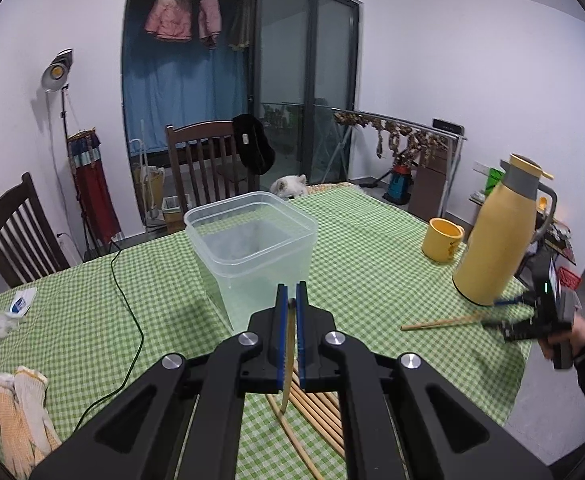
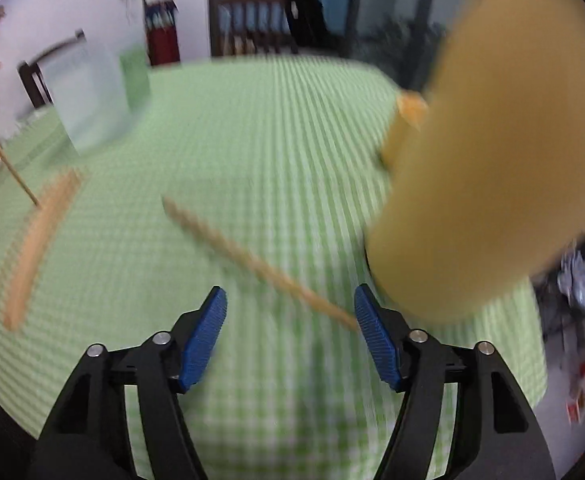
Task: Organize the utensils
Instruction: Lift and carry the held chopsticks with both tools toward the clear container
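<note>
My left gripper [image 1: 291, 291] is shut on a wooden chopstick [image 1: 289, 360], which hangs down between the blue pads just in front of a clear plastic container [image 1: 252, 232]. Under that gripper a bundle of chopsticks [image 1: 316, 408] lies on the green checked tablecloth. A single chopstick [image 2: 252, 256] lies slantwise on the cloth beside the yellow flask [image 2: 492, 160]. My right gripper [image 2: 290, 320] stands open low over it, the stick's near end by the right pad. In the left wrist view that right gripper [image 1: 492, 314] is at the single chopstick [image 1: 440, 323].
A yellow flask [image 1: 496, 240] and a yellow mug [image 1: 442, 239] stand at the table's right side. Work gloves [image 1: 16, 408] and a green cable [image 1: 128, 300] lie at the left. Wooden chairs [image 1: 208, 160] stand behind the table. The right wrist view is blurred.
</note>
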A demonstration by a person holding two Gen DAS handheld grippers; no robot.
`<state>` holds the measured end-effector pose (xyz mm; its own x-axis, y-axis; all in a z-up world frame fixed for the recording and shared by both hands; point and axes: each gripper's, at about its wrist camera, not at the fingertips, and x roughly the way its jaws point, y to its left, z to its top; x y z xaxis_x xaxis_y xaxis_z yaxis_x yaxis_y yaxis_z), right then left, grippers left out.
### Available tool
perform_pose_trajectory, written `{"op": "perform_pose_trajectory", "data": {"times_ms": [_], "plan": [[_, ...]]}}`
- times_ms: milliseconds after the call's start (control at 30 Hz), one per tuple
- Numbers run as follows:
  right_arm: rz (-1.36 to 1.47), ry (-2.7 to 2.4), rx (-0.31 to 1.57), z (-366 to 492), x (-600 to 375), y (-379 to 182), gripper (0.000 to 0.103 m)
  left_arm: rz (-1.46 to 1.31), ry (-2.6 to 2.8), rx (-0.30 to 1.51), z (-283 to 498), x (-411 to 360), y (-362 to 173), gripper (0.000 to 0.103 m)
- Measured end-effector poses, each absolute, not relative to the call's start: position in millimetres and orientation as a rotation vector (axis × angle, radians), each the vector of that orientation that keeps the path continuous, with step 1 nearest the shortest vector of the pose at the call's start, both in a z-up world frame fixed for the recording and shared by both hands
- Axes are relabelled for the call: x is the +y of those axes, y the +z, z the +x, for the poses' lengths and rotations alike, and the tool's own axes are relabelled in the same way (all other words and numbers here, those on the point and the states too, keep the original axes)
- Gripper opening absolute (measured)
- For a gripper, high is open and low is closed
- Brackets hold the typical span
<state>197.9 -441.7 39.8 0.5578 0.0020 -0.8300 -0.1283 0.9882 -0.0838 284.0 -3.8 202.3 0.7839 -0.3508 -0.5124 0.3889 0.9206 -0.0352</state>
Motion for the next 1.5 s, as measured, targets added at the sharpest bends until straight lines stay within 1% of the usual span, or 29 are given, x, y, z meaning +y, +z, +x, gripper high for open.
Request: {"op": "perform_pose_trajectory", "data": {"times_ms": [33,200,367,400,533,600,633,667,700,733,767,867,900,933,1033,1067,1133,1200,1333,1500], "plan": [[-0.161,0.069,0.981,194,-444,33,0.055,0.072,-0.392,0.533,283,-4,202,0.001],[-0.267,0.025,0.945,193,-443,28,0.054,0.072,-0.392,0.529,275,-11,202,0.001],[-0.217,0.035,0.933,220,-459,32,0.054,0.08,-0.376,0.529,268,-15,203,0.001],[-0.211,0.044,0.935,225,-462,30,0.051,0.074,-0.368,0.529,268,-14,203,0.001],[-0.254,0.042,0.928,232,-457,20,0.049,0.06,-0.35,0.535,267,-12,202,0.001],[-0.222,0.054,0.921,237,-459,18,0.048,0.063,-0.354,0.535,266,-12,203,0.001],[-0.19,0.066,0.924,233,-459,20,0.042,0.065,-0.353,0.534,266,-13,203,0.001],[-0.149,0.076,0.927,232,-463,19,0.04,0.067,-0.354,0.533,265,-14,203,0.001],[-0.139,0.062,0.923,232,-466,20,0.033,0.067,-0.355,0.534,267,-14,203,0.001],[-0.127,0.066,0.924,232,-469,21,0.03,0.066,-0.357,0.534,266,-14,204,0.001],[-0.099,0.085,0.924,233,-474,22,0.03,0.063,-0.358,0.534,266,-14,203,0.001],[-0.033,0.099,0.932,243,-488,22,0.012,0.055,-0.359,0.533,265,-14,203,0.001],[0.01,0.119,0.952,246,-493,22,0.0,0.056,-0.36,0.532,264,-14,203,0.001],[0.038,0.149,0.969,245,-491,23,0.0,0.058,-0.363,0.531,263,-14,203,0.001],[0.002,0.29,0.957,235,-461,30,0.0,0.068,-0.365,0.525,259,-15,204,0.001],[-0.022,0.363,0.936,229,-445,35,0.0,0.067,-0.363,0.528,260,-14,203,0.001],[-0.099,0.349,0.865,224,-431,46,0.0,0.066,-0.351,0.528,262,-14,203,0.001],[-0.131,0.267,0.826,232,-439,53,0.0,0.064,-0.351,0.531,263,-15,204,0.001],[-0.126,0.186,0.864,250,-471,44,0.0,0.078,-0.361,0.525,260,-18,203,0.001],[-0.1,0.243,0.894,271,-474,30,0.001,0.072,-0.35,0.529,261,-18,204,0.001]]}}
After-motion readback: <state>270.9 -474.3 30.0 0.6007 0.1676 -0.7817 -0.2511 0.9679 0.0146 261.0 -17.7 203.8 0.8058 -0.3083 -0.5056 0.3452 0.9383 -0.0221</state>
